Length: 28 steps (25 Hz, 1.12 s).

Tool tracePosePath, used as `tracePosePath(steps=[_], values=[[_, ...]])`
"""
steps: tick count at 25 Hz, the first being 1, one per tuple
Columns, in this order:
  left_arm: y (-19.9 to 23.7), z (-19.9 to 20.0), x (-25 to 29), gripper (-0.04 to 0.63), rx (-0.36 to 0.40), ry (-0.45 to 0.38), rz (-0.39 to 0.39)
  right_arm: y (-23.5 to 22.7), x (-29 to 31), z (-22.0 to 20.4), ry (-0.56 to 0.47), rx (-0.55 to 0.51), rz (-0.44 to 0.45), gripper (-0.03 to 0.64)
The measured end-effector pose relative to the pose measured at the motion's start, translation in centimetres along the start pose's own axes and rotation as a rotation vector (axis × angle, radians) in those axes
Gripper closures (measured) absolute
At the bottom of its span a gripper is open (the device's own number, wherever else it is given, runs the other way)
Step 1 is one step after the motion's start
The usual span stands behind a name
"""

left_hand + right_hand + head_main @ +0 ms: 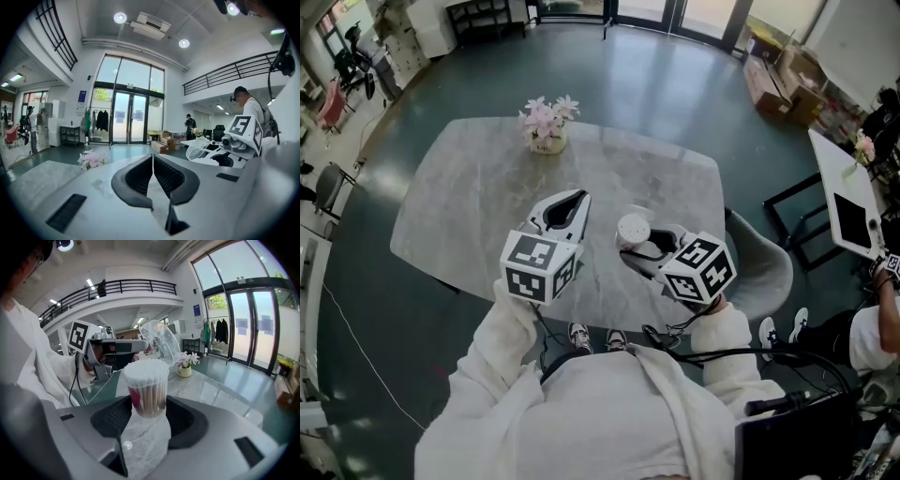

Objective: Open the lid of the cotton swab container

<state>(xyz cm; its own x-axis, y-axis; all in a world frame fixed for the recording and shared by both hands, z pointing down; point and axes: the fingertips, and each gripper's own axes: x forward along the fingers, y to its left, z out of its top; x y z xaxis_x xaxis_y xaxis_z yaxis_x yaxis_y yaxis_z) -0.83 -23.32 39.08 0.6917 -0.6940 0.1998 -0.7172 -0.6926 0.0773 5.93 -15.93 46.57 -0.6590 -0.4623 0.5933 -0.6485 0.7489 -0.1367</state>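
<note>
My right gripper [634, 249] [149, 405] is shut on a round clear cotton swab container [632, 229] [146, 390] and holds it upright above the marble table [459, 197]. The white swab tips show at the container's top. Its clear lid [161, 341] [198, 149] stands tilted up behind the swabs; how it is attached I cannot tell. My left gripper [577, 200] [152, 161] is a little to the left of the container, jaws shut with nothing between them. In the right gripper view its dark jaws reach toward the lid.
A small vase of pink flowers [547, 127] [186, 365] [93, 159] stands near the table's far edge. A grey chair [766, 262] is at the table's right side. Cables hang at my front. People stand far off by the glass doors.
</note>
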Motion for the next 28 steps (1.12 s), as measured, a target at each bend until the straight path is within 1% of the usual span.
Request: tracePosePath(steps=[4,8,10,12,14,18,21,25,28], values=[[0.5,-0.5,-0.6,0.58,-0.052,-0.004,0.097,-0.4,0.0,0.6,-0.025,0.007,-0.011,0.334],[0.4,-1.3,-0.9,0.58,-0.136,-0.002,0.16,-0.6,-0.2,1.1,-0.054,0.015,-0.011,0.334],[0.4,-1.6,-1.2,0.58,-0.165,0.002,0.202,-0.7,-0.3,1.2,-0.064,0.013,-0.009,0.334],[0.3,-2.0,-1.4,0.58,-0.168,0.009,0.251,-0.9,-0.3,1.1,-0.071,0.014,-0.009,0.334],[-0.2,-2.2,-1.6,0.58,-0.157,0.014,0.283,-1.1,-0.4,1.1,-0.081,0.023,-0.005,0.334],[-1.5,-2.3,-2.0,0.58,-0.135,0.019,0.312,-1.3,-0.8,1.4,-0.112,0.043,0.001,0.334],[-2.2,-2.5,-2.2,0.58,-0.136,0.024,0.343,-1.3,-1.0,1.4,-0.126,0.056,0.008,0.334],[-2.9,-3.1,-2.7,0.58,-0.14,0.028,0.391,-0.9,-1.2,0.7,-0.115,0.059,0.037,0.334],[-3.3,-3.5,-3.1,0.58,-0.157,0.02,0.408,-0.4,-1.3,0.1,-0.099,0.041,0.05,0.334]])
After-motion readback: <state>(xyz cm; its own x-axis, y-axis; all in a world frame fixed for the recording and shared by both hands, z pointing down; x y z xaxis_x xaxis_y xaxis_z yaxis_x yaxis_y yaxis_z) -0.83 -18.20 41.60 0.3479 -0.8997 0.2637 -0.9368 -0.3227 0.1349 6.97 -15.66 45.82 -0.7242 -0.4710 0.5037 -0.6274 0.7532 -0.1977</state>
